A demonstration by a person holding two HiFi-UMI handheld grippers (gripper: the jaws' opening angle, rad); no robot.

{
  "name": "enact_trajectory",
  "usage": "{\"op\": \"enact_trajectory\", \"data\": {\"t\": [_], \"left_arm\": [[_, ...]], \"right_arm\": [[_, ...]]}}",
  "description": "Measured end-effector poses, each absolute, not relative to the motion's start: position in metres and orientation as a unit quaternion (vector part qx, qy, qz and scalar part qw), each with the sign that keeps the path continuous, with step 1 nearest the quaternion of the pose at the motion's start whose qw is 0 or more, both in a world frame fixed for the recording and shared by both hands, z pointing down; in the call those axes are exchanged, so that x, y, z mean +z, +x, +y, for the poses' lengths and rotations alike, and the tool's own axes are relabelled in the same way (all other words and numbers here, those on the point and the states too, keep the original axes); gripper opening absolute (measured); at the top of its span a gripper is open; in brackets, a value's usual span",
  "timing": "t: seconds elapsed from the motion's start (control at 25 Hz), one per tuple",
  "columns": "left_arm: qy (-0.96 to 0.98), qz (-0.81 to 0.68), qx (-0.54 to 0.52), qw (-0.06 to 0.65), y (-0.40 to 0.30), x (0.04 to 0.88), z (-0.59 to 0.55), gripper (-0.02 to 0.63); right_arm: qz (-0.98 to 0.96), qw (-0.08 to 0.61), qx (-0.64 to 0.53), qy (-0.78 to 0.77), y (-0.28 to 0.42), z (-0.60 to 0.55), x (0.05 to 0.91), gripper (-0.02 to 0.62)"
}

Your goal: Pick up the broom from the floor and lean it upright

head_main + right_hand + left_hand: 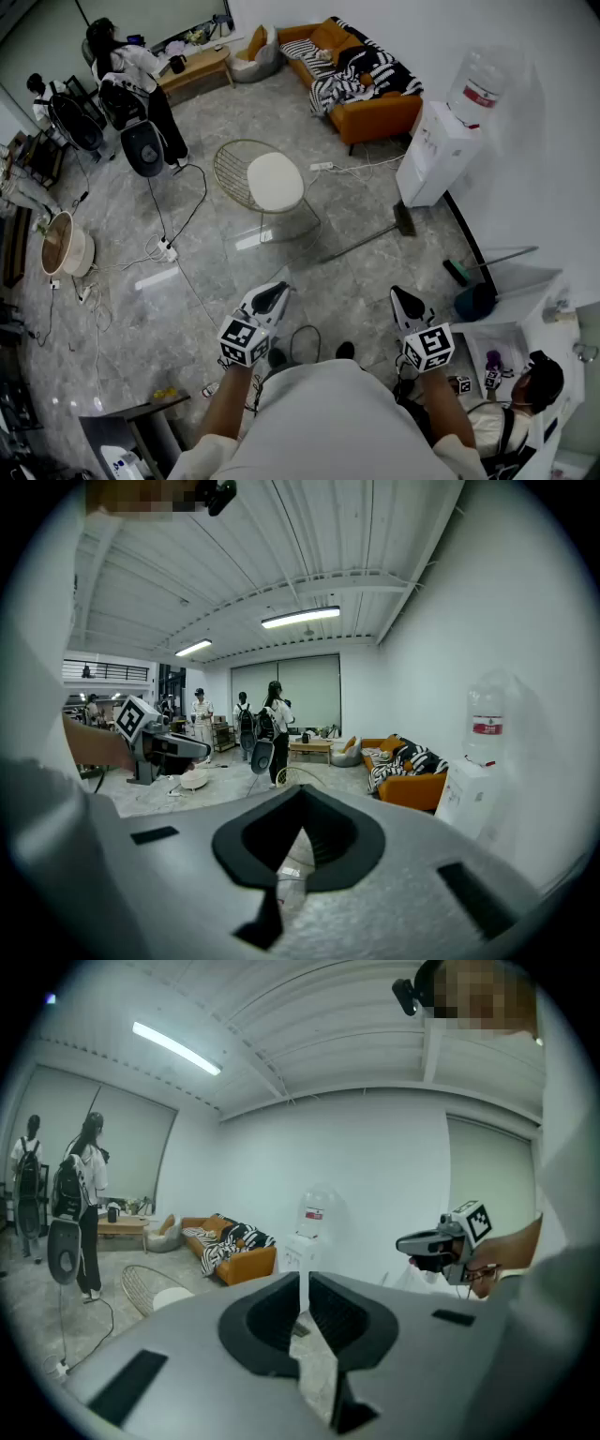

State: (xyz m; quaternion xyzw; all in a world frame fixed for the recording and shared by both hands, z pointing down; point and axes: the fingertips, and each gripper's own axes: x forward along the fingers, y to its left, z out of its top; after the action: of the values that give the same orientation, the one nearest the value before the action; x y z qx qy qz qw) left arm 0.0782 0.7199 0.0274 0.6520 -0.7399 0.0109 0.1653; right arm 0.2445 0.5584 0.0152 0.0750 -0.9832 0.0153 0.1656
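Observation:
The broom (361, 241) lies flat on the grey floor, its long handle running up to the right and its dark head (405, 219) close to the water dispenser. My left gripper (279, 291) hovers low in the head view, well short of the handle's near end; it looks shut and holds nothing. My right gripper (401, 298) hangs level with it on the right, shut and empty, below the broom's head. In the left gripper view the left gripper (305, 1288) faces the dispenser; in the right gripper view the right gripper (302, 803) looks over the room.
A white water dispenser (441, 150) stands against the right wall. A wire chair with a white cushion (267, 180) sits left of the broom, an orange sofa (366, 89) behind. A mop and blue bucket (473, 291) lie at right. Cables (173, 253) trail on the floor; people stand at back left.

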Motion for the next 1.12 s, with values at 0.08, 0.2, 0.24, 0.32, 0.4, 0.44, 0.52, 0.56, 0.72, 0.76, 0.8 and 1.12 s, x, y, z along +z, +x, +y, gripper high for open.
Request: {"op": "enact_trajectory", "data": {"t": [0.08,0.2,0.24,0.32,0.4,0.44,0.52,0.56,0.72,0.76,0.8,1.12], "left_arm": [[0.651,-0.74,0.013,0.166,0.082,0.029,0.719,0.032],[0.649,-0.742,0.015,0.166,0.089,0.03,0.715,0.032],[0.648,-0.743,0.016,0.166,0.092,0.031,0.714,0.032],[0.646,-0.745,0.017,0.167,0.099,0.031,0.709,0.032],[0.644,-0.746,0.018,0.168,0.106,0.032,0.702,0.032],[0.642,-0.748,0.019,0.169,0.11,0.032,0.699,0.032],[0.638,-0.751,0.021,0.168,0.117,0.033,0.692,0.032],[0.636,-0.753,0.022,0.167,0.121,0.033,0.689,0.032],[0.627,-0.76,0.024,0.168,0.134,0.039,0.678,0.032],[0.624,-0.762,0.024,0.17,0.137,0.041,0.676,0.032],[0.621,-0.764,0.024,0.172,0.14,0.042,0.675,0.032],[0.61,-0.772,0.018,0.179,0.156,0.051,0.653,0.032]], "right_arm": [[-0.983,0.167,0.014,0.073,0.248,0.556,0.017,0.0],[-0.984,0.167,0.01,0.067,0.253,0.552,0.016,0.0],[-0.984,0.166,0.009,0.065,0.255,0.551,0.016,0.0],[-0.985,0.163,0.007,0.061,0.259,0.546,0.015,0.0],[-0.985,0.16,0.008,0.057,0.264,0.538,0.014,0.0],[-0.986,0.159,0.011,0.056,0.267,0.533,0.014,0.0],[-0.985,0.16,0.017,0.053,0.273,0.523,0.016,0.0],[-0.985,0.161,0.018,0.053,0.276,0.519,0.017,0.0],[-0.985,0.168,0.008,0.05,0.292,0.502,0.022,0.0],[-0.984,0.172,0.005,0.047,0.296,0.5,0.024,0.0],[-0.983,0.177,0.001,0.043,0.3,0.498,0.026,0.0],[-0.979,0.199,-0.002,0.038,0.328,0.477,0.04,0.001]]}}
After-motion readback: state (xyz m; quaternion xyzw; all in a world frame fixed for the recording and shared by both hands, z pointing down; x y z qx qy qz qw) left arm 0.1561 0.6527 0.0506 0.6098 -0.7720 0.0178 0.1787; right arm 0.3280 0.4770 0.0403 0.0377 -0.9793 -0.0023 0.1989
